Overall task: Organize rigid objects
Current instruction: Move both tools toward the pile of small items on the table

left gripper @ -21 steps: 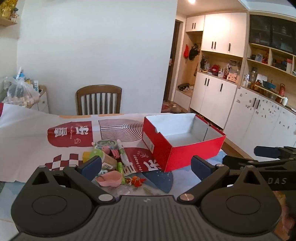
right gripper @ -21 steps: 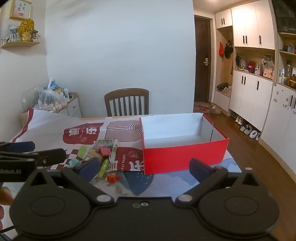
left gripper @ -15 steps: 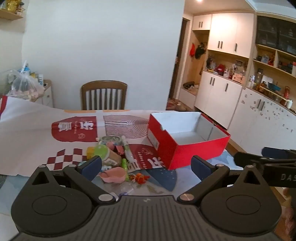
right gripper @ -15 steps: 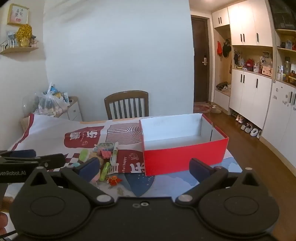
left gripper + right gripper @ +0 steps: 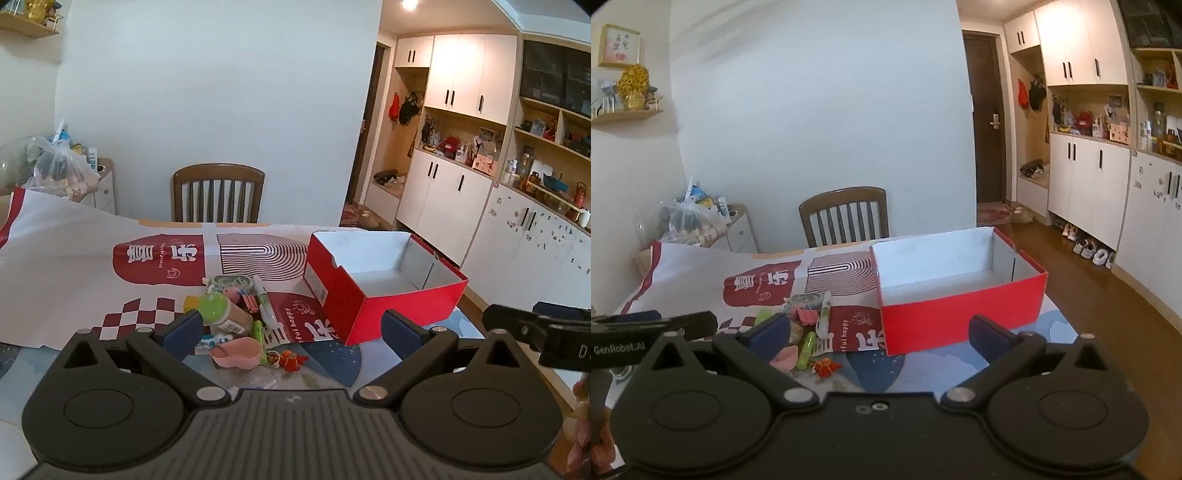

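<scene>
**Both jaws wide, nothing picked yet**

I hold a hand-held gripper in each hand above the near edge of the worktop (image 5: 66, 266), and neither carries anything. My left hand-held gripper (image 5: 291, 328) is spread as wide as it goes, with only air between its fingers. Just beyond it lies the pile (image 5: 240, 325), which is what I have to sort: a green-capped bottle (image 5: 221, 312) on its side at the left, a pink scoop (image 5: 234, 352) nearest me, a white pen (image 5: 264, 304) pointing away, and an orange toy (image 5: 291, 360) at the pile's right edge. They overlap or touch one another, so a careless close would catch two things.

To the right of the pile stands the red box (image 5: 402, 308), open-topped and empty, its near corner just beside the heap. I judge it to be where the things should go.

My right hand-held gripper (image 5: 879, 334) is likewise fully spread and empty, facing the box's long red wall.

To do this step well I would start with my left on an outlying piece, the scoop or the toy, since each has some clear space. I would come down with the fingers straddling one thing only, close across its narrow width, and lift straight up before swinging right over the box wall.
</scene>
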Available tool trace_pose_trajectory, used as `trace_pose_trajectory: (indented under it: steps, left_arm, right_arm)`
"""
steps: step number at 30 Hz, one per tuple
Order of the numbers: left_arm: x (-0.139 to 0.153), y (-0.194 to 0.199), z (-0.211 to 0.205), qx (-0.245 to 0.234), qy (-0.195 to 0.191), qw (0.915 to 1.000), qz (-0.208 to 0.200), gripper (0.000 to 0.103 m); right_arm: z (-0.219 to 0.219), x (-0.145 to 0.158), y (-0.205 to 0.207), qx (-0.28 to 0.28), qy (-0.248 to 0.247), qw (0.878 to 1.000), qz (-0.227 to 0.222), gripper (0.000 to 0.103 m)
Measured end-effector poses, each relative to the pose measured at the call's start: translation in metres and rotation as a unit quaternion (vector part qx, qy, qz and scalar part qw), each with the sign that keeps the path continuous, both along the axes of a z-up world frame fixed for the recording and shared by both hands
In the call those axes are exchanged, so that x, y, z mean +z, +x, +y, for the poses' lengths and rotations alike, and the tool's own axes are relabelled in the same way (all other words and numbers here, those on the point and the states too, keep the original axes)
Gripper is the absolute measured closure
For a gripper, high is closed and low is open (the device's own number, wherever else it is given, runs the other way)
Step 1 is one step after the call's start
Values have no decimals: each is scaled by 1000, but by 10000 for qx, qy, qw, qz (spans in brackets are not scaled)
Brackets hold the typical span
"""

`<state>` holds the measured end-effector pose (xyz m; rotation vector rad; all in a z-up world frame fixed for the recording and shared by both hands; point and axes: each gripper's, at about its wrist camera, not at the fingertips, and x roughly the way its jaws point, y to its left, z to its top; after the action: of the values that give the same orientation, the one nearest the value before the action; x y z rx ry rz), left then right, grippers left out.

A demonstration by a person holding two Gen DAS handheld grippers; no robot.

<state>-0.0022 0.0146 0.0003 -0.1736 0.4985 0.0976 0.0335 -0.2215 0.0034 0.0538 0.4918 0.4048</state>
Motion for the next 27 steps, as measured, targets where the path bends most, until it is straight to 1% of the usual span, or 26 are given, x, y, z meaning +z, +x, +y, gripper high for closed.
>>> trace_pose_trajectory:
  steps: [3,7,18,27]
  left_arm:
    - [0,1,1,25,-5,10000,64,0]
    - [2,-1,3,45,-18,10000,52,0]
    - [0,6,5,87,10,9998,165,0]
    - [-10,18,8,223,50,9991,349,0]
  right_arm:
    - [2,2,0,24,-10,10000,-2,0]
    - [3,3,0,52,-24,10000,-9,0]
    - [4,-4,14,249,76,9993,255,0]
    - [17,-15,30,504,-129,9977,430,0]
